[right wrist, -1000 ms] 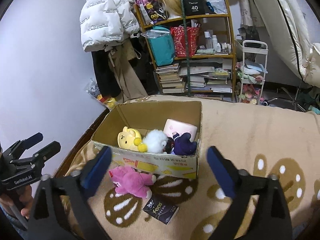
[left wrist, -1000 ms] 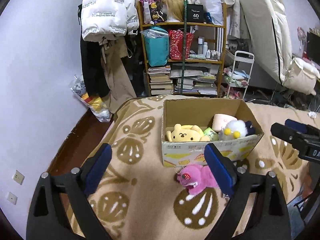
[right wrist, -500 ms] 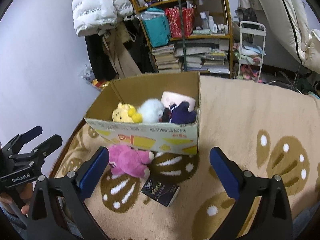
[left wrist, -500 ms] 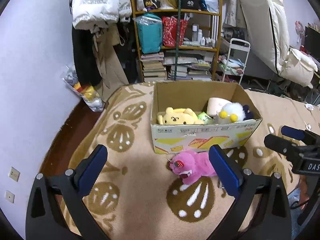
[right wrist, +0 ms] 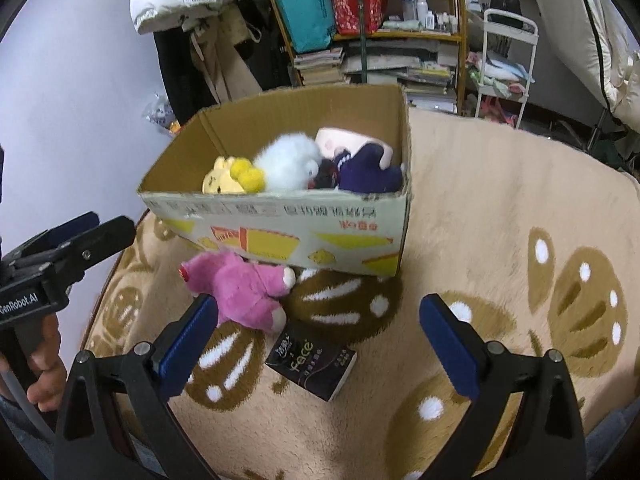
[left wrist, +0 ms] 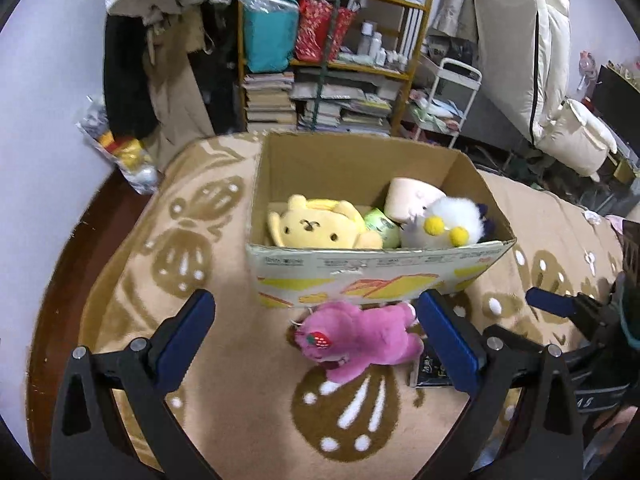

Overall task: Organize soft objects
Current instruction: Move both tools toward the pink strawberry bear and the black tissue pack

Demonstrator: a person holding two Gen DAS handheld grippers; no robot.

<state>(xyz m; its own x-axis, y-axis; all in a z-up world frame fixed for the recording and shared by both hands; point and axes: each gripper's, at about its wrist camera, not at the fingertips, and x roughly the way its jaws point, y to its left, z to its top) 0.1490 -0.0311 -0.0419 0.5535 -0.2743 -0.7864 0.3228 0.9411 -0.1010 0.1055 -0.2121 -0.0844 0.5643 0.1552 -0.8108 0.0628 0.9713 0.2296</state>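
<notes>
A pink plush bear point(left wrist: 356, 340) lies on the patterned blanket just in front of the cardboard box point(left wrist: 372, 272); it also shows in the right wrist view point(right wrist: 244, 284). The box point(right wrist: 280, 224) holds a yellow plush point(left wrist: 320, 228), a white fluffy plush point(left wrist: 444, 224), a dark purple plush point(right wrist: 370, 172) and a pink roll point(left wrist: 412, 198). My left gripper point(left wrist: 316, 340) is open, with the bear between its fingers but untouched. My right gripper point(right wrist: 316, 340) is open and empty above a black tissue pack point(right wrist: 312, 362).
A beige and brown blanket point(right wrist: 500, 208) covers the bed. Beyond its far edge stand a cluttered wooden shelf point(left wrist: 332, 48), hanging coats point(left wrist: 160, 52), a white cart point(left wrist: 452, 96) and a folded mattress point(left wrist: 516, 36). Wooden floor point(left wrist: 80, 264) lies left.
Both grippers have moved forward and down toward the box and the pink bear, which now look larger. The left gripper's fingers now flank the bear. Both stay open.
</notes>
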